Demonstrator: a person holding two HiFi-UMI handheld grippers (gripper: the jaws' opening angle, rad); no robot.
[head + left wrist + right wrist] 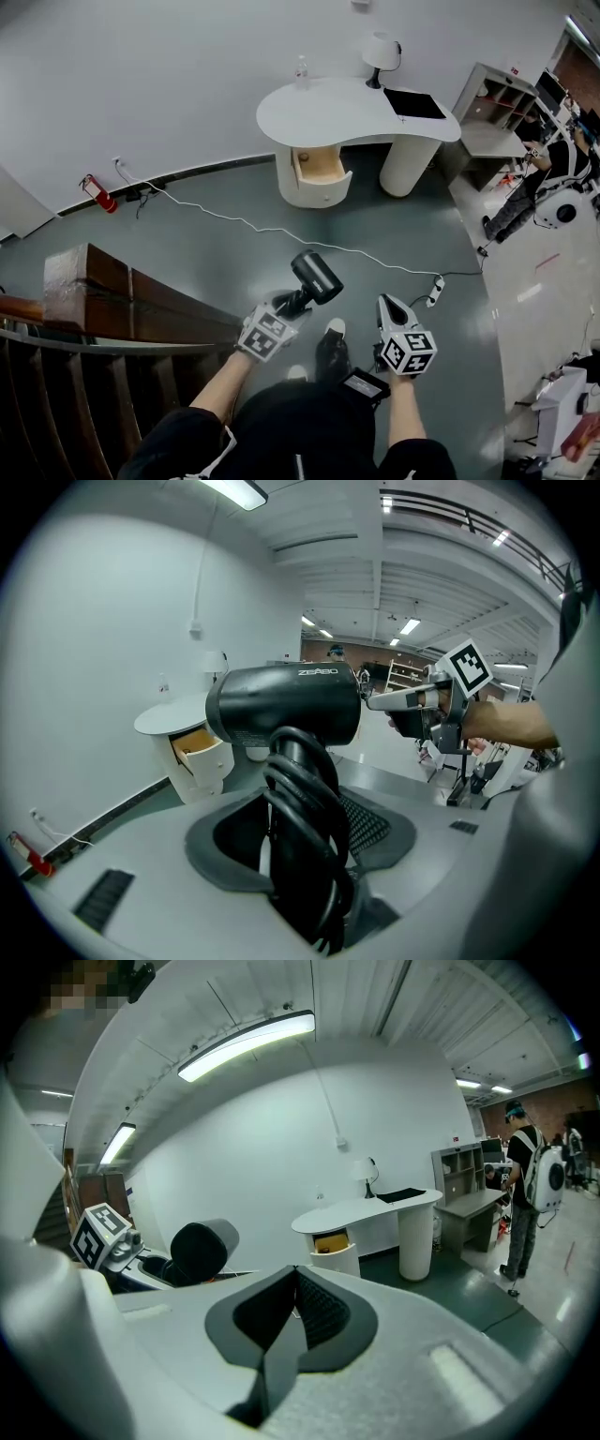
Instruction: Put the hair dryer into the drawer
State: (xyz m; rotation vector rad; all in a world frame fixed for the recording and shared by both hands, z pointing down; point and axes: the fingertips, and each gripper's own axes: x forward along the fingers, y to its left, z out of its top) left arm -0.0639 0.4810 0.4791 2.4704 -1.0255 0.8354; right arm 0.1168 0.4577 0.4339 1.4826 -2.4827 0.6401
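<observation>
While left gripper (286, 307) pinches dryer (317, 276) by its cord-wrapped handle (298, 789), I expect stiff, top-heavy load; right gripper (387, 303) pressed together, empty.

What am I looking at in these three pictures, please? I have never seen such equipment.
There is no robot: a person carries a two-jaw gripper in each hand. One picture comes from a camera on the person's head, looking down. The other two come from cameras on the grippers. The left gripper is closed on the handle of a black hair dryer. The right gripper is shut and empty. Ahead stands a white desk with a lamp and an open drawer.
</observation>
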